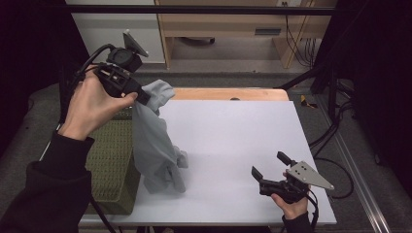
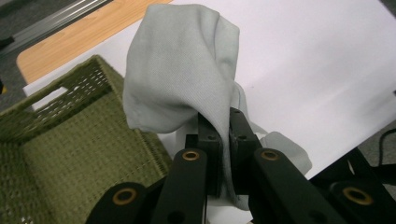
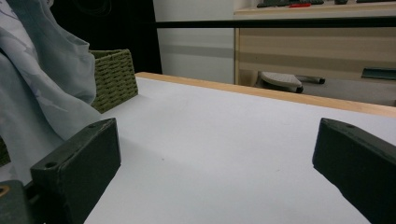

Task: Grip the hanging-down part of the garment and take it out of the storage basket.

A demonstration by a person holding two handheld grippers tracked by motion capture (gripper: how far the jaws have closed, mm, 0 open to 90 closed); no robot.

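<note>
Grey cloth beside green basket

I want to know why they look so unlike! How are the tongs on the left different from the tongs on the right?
The left tongs are pinched shut on the grey cloth; the right tongs stand wide open with nothing between them. The left tongs are held high, lifting the cloth beside the green basket; the right tongs sit low, at the white table. Both are black, each in a hand.
</note>
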